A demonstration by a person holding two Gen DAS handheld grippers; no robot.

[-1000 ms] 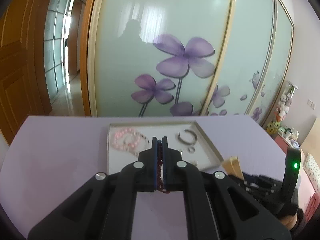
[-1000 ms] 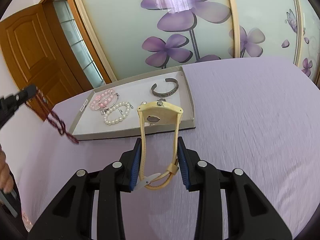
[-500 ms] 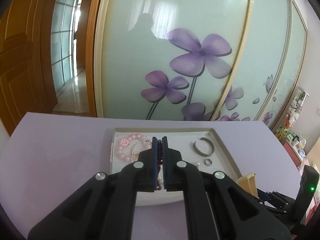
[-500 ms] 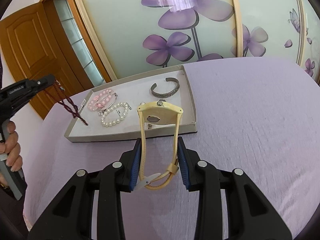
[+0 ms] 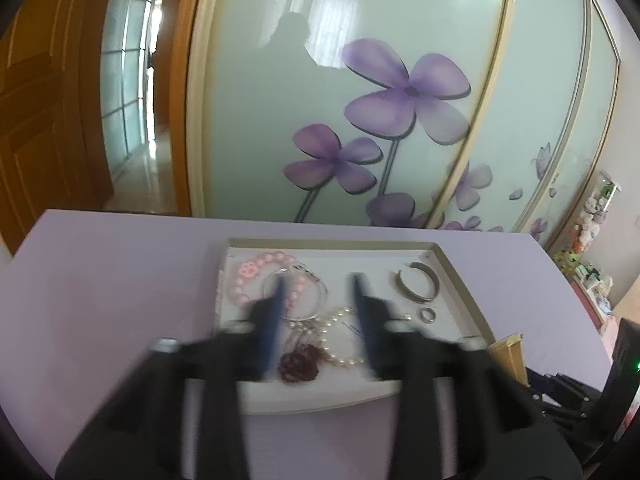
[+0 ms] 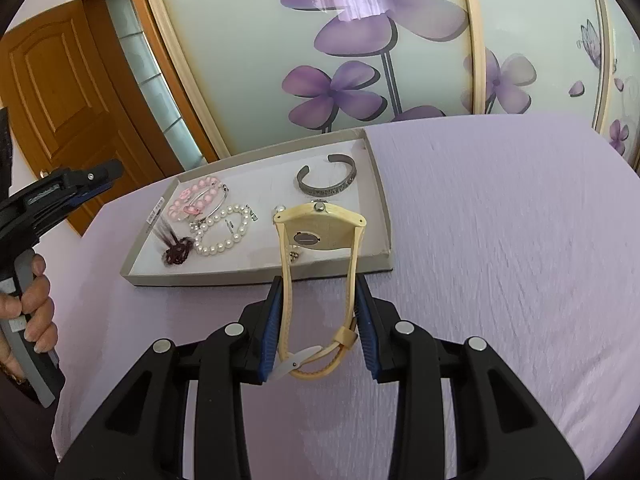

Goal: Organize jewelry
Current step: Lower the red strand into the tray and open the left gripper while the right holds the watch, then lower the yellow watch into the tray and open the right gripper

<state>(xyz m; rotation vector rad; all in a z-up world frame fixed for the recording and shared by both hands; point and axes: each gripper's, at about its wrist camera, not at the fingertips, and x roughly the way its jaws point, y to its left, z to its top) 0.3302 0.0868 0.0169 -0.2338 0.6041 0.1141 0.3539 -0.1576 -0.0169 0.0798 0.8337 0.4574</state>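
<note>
Left gripper fingers opening; dark red bead bracelet dropped from them into tray.

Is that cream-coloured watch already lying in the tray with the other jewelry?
No. The cream watch is held up by its strap between the right tongs, in front of the tray, not resting inside it.

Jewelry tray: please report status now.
Left gripper jaws opening, nothing between. Dark red beads in tray. Right gripper holds watch. Nothing blocking.
</note>
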